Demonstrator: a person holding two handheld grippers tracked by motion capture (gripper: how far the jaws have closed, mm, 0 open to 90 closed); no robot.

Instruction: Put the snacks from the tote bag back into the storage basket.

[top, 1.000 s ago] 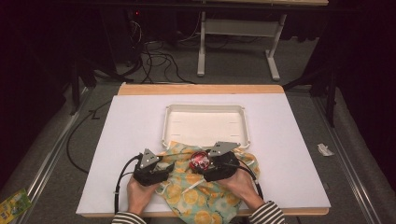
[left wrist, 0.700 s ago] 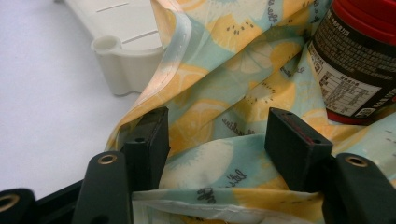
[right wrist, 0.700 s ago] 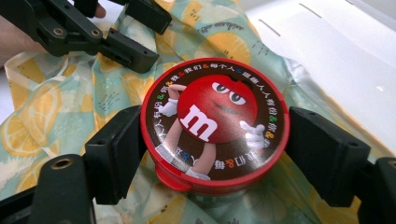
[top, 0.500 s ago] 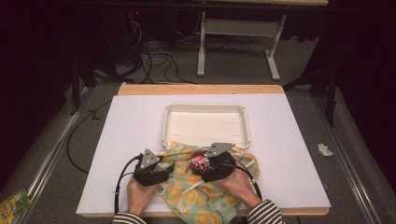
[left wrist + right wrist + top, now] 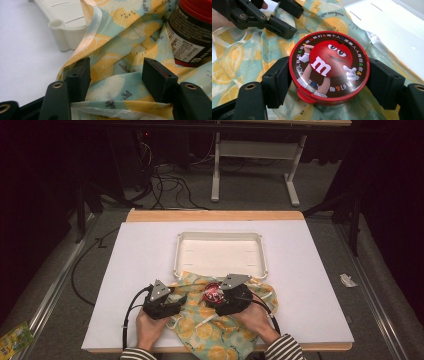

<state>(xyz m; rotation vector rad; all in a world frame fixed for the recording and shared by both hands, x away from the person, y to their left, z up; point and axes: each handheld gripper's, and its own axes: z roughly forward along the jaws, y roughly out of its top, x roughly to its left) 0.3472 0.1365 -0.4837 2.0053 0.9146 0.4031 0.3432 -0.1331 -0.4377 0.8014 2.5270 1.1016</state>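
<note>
Little has moved since the earlier frames: both grippers hold position over the fruit-print bag [image 5: 220, 330]. Right gripper [image 5: 329, 75] clamps the red candy tub [image 5: 329, 66] above the bag, near the tray [image 5: 220, 254]. Left gripper [image 5: 116, 75] stands spread around a fold of bag fabric. Bagging appears under way, not finished.

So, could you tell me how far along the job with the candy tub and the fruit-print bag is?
Done: the right gripper is clamped on the red-lidded candy tub. In hand: the left gripper, jaws apart, sits at the folded edge of the fruit-print bag. Probably left: getting the tub inside. The white tray holds nothing.
</note>
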